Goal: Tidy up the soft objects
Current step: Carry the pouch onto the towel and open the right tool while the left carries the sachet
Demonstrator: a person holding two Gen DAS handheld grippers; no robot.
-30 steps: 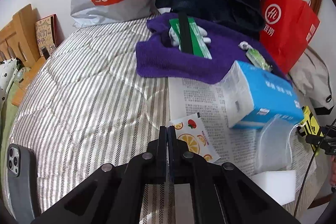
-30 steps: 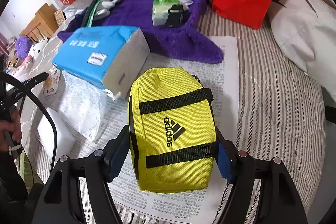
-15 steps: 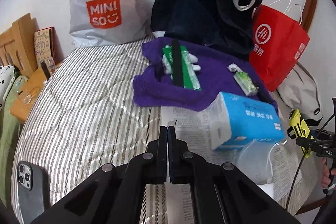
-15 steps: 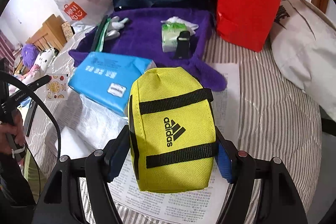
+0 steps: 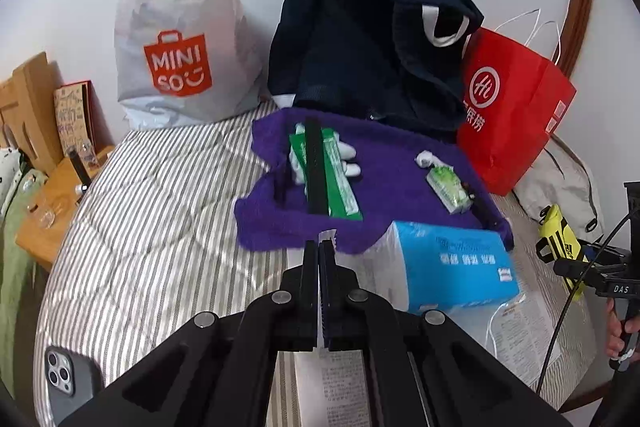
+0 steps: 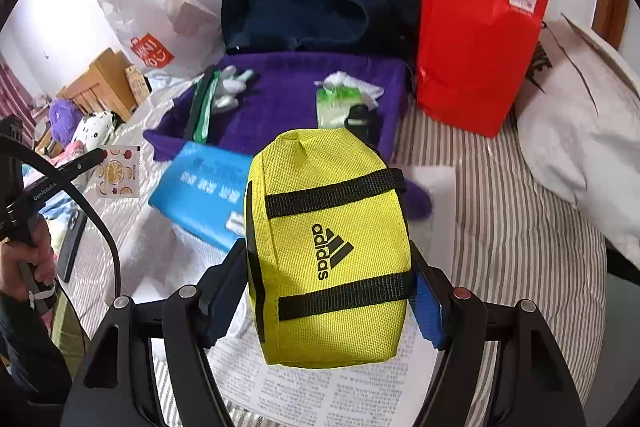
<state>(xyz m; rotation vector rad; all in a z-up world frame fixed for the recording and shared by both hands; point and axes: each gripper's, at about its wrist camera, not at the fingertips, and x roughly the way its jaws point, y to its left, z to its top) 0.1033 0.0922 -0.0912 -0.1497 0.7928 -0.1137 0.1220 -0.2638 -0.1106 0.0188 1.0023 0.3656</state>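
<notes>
My right gripper is shut on a yellow Adidas pouch with black straps, held above the newspaper; the same pouch shows at the right edge of the left wrist view. My left gripper is shut on a thin fruit-print sachet. Only the sachet's white edge pokes out between the fingers in its own view. Behind lie a blue tissue pack and a purple towel carrying a green packet, white gloves and a wipes pack.
The striped bed carries a grey Miniso bag, a navy bag and a red paper bag along the wall. A white cloth bag lies right, a phone near left, a newspaper sheet underneath.
Both grippers have risen with their loads. The sachet has come up off the newspaper in the left gripper, and the bed items look farther away in both views.
</notes>
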